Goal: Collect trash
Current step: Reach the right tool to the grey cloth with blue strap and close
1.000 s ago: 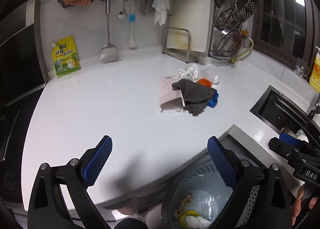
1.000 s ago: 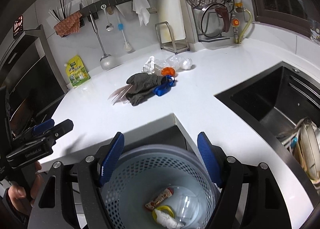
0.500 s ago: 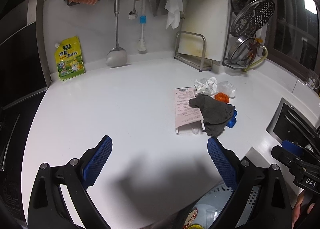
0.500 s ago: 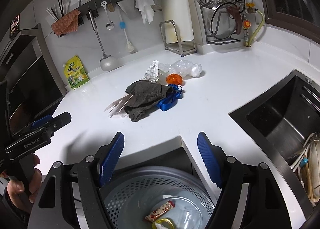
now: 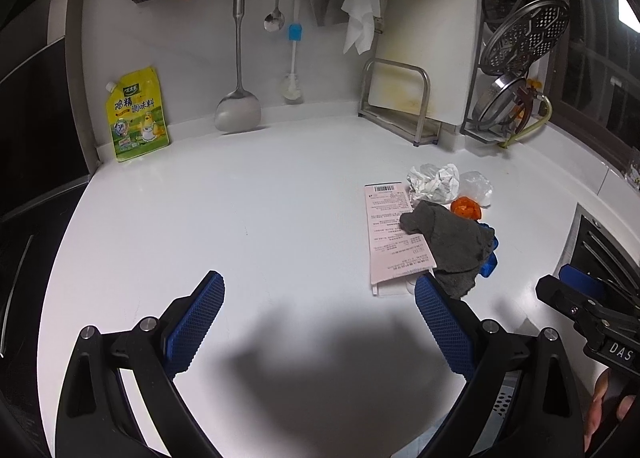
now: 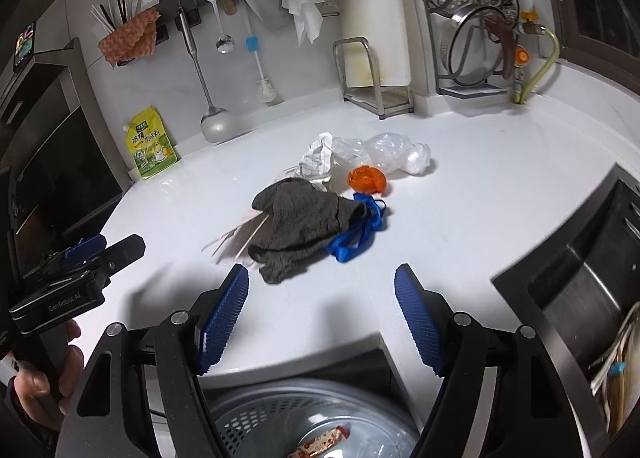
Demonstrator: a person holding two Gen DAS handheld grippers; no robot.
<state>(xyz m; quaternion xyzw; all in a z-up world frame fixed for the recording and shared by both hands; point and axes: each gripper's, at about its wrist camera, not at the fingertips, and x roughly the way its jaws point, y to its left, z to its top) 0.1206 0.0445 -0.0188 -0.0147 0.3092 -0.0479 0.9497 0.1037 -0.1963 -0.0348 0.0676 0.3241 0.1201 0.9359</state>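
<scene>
Both claws, left claw (image 5: 318, 316) and right claw (image 6: 322, 308), hanging wide open, gripping nothing, over white bench (image 5: 248, 218); grey cloth (image 6: 304, 218) lying at 12 o'clock, possibly covering paper.

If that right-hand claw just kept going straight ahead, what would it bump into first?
Probably the grey cloth: the open right gripper points down at the countertop just short of it, nothing between. Depth is hard to judge.
</scene>
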